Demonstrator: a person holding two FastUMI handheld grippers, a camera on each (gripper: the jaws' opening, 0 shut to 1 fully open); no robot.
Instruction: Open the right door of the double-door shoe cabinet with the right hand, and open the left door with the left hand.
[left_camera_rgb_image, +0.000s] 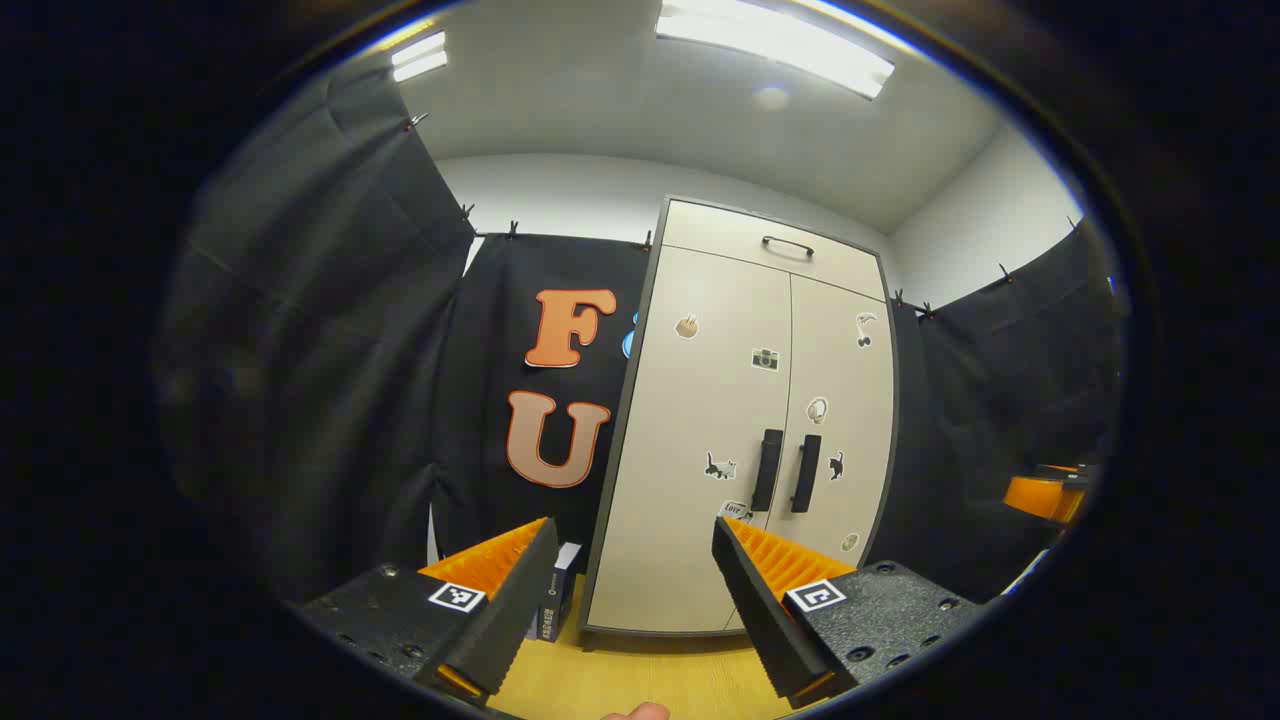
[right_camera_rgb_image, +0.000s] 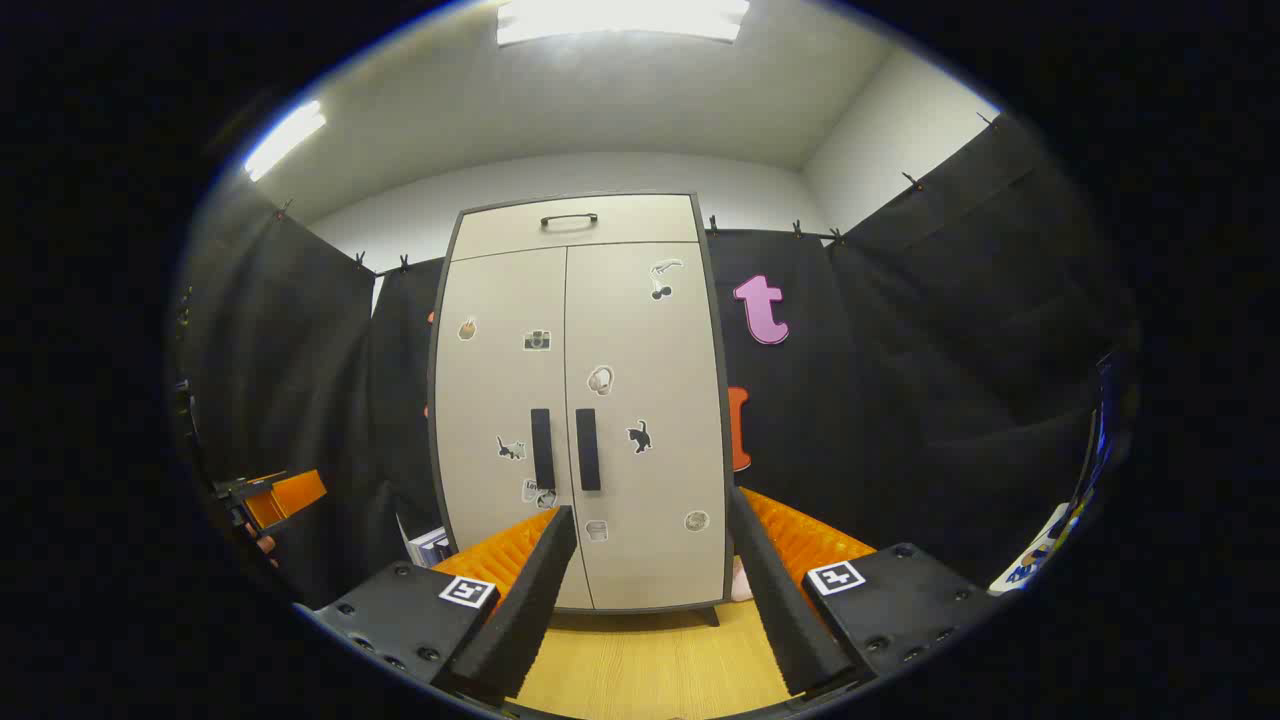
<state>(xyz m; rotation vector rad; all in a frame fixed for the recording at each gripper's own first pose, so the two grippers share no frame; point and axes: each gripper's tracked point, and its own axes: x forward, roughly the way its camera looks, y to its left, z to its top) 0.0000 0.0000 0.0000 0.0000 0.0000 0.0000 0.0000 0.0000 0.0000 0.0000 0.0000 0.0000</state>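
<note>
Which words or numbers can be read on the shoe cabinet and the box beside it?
None can be read for certain.
Too small to read: the small sticker below the left door handle.
Blurred: print on the box on the floor.
No words: the other stickers, pictures.

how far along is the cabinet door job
Nothing looks done: both doors of the shoe cabinet are shut, and the right door handle and left door handle are untouched. The right gripper and left gripper are open, short of the cabinet. Both doors are left to open.
</note>
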